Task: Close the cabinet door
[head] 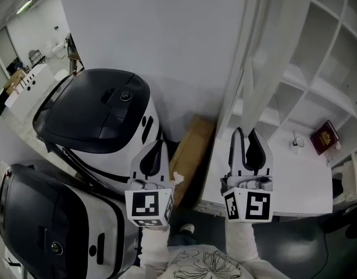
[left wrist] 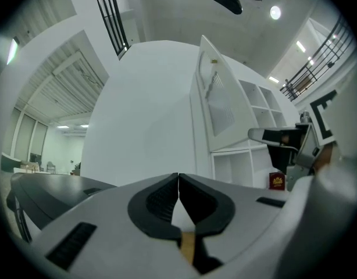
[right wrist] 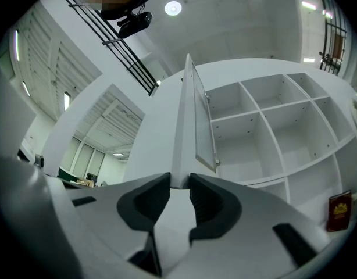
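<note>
White cabinet door (right wrist: 189,115) stands open, its edge clamped between the fingers of the right gripper (right wrist: 179,182); the left gripper (left wrist: 178,182) has its fingers together, empty.

cabinet door (head: 266,51) white | book (head: 324,137) dark red | cardboard box (head: 193,150) brown | machine (head: 100,112) black-and-white

You work in even, cool light from ceiling lamps (right wrist: 173,7) high above your right gripper (right wrist: 179,179); shadows are faint. Both gripper views bend hard and darken at the corners; the head view looks dimmer.
</note>
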`<action>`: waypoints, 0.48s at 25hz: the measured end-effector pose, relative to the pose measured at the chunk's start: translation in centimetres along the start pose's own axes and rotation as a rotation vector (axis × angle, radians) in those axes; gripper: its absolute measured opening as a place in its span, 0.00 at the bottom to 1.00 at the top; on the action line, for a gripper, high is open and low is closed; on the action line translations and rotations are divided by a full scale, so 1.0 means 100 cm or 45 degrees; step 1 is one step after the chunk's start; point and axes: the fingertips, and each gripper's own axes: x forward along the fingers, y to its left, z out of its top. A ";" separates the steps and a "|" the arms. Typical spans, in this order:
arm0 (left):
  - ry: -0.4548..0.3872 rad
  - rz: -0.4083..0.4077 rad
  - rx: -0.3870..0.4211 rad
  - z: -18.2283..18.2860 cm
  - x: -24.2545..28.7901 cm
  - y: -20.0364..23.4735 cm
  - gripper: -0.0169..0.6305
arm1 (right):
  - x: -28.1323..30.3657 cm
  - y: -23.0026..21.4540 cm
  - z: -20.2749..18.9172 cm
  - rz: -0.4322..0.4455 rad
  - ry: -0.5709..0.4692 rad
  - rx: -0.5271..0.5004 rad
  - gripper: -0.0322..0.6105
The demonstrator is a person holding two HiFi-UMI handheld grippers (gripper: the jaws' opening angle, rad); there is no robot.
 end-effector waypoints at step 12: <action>-0.010 -0.105 -0.004 0.001 0.026 -0.024 0.03 | -0.007 -0.013 0.000 -0.010 -0.010 0.027 0.20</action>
